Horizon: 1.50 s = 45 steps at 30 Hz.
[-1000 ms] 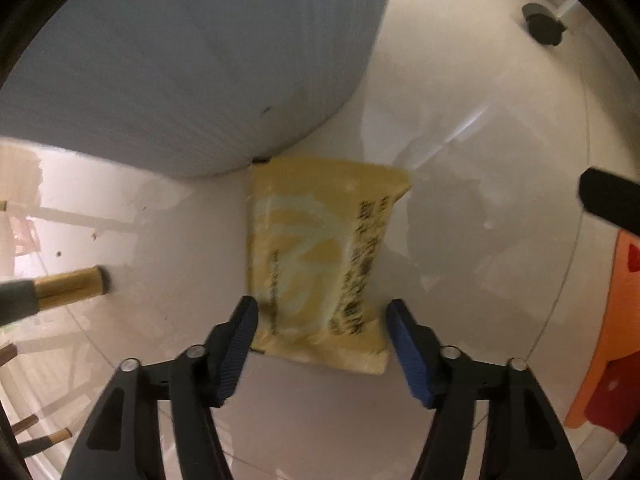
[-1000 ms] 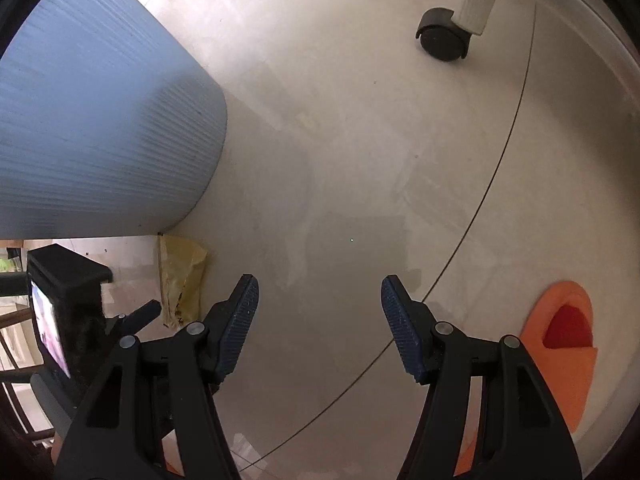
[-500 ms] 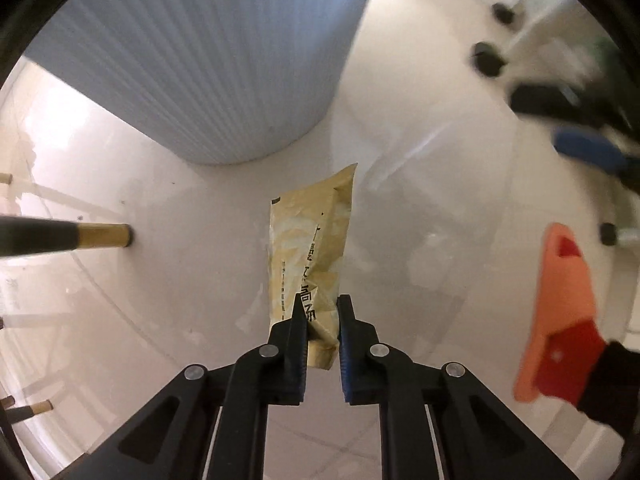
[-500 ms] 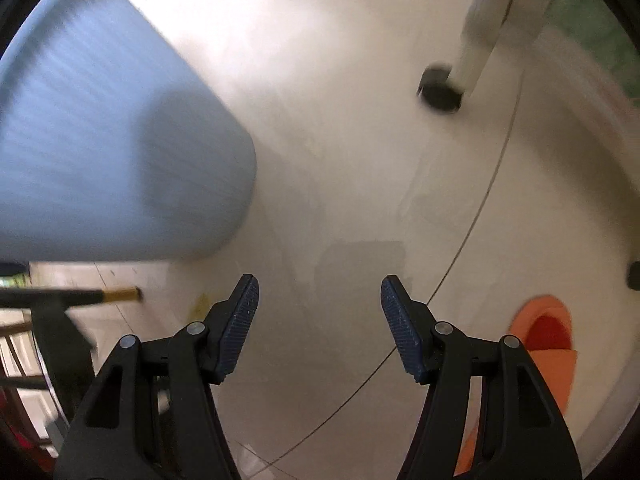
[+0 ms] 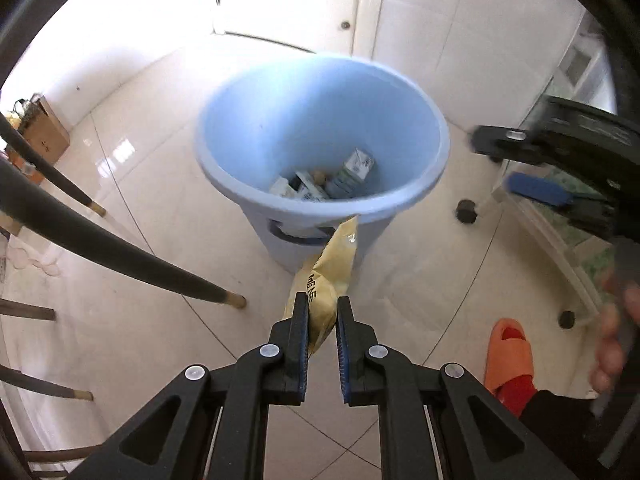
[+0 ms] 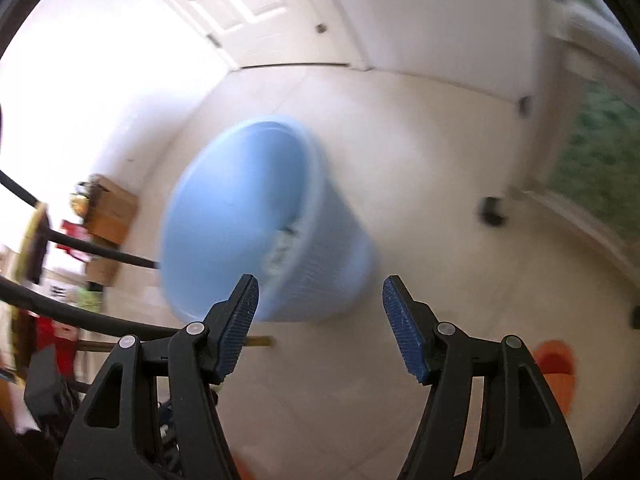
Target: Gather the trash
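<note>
Since a second ago we have lifted both grippers off the floor, and the blue bin [image 5: 320, 140], then only a ribbed wall, now shows its open mouth at the centre of the left wrist view. Our left gripper [image 5: 322, 316] has just closed its jaws fully on one yellow wrapper [image 5: 330, 272], a crinkled glossy packet with dark print, which hangs in front of the bin's near wall below the rim. We count one round plastic bin with several small cartons [image 5: 324, 182] at its bottom. Our right gripper [image 6: 320, 328] stands about half open with nothing between its ribbed blue pads. One orange slipper [image 5: 508, 354] lies at lower right on the glossy tiled floor [image 5: 160, 216].
</note>
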Each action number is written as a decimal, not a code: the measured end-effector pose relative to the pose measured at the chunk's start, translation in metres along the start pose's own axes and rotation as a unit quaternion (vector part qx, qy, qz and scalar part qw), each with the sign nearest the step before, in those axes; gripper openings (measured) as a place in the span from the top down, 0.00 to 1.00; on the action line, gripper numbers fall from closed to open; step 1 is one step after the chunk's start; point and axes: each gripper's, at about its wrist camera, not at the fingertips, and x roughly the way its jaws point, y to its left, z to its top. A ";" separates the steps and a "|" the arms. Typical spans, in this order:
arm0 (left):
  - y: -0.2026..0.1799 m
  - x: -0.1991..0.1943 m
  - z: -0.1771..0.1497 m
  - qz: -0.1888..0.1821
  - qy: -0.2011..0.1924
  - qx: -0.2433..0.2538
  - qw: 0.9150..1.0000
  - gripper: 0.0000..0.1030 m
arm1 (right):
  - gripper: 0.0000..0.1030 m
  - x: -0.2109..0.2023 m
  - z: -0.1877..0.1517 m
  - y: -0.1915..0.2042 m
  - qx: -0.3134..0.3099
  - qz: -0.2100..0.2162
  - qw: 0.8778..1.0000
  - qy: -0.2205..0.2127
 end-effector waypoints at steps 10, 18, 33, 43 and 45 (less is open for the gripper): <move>0.009 -0.034 0.007 -0.017 -0.010 -0.004 1.000 0.93 | 0.74 0.075 0.020 0.002 0.054 -0.018 0.996 0.073; 0.014 -0.062 0.033 -0.030 -0.051 0.005 0.998 0.93 | 0.78 0.083 0.022 -0.016 0.076 -0.020 0.995 0.069; 0.005 -0.009 0.118 0.014 -0.063 0.037 0.997 0.60 | 0.77 0.076 0.021 -0.013 0.078 -0.020 0.995 0.065; -0.011 -0.044 0.102 0.026 -0.090 0.037 0.995 0.26 | 0.60 0.020 0.029 -0.005 0.039 -0.065 0.997 0.035; -0.015 -0.062 0.097 0.021 -0.101 0.040 0.994 0.26 | 0.56 0.010 0.031 -0.002 0.029 -0.070 0.997 0.030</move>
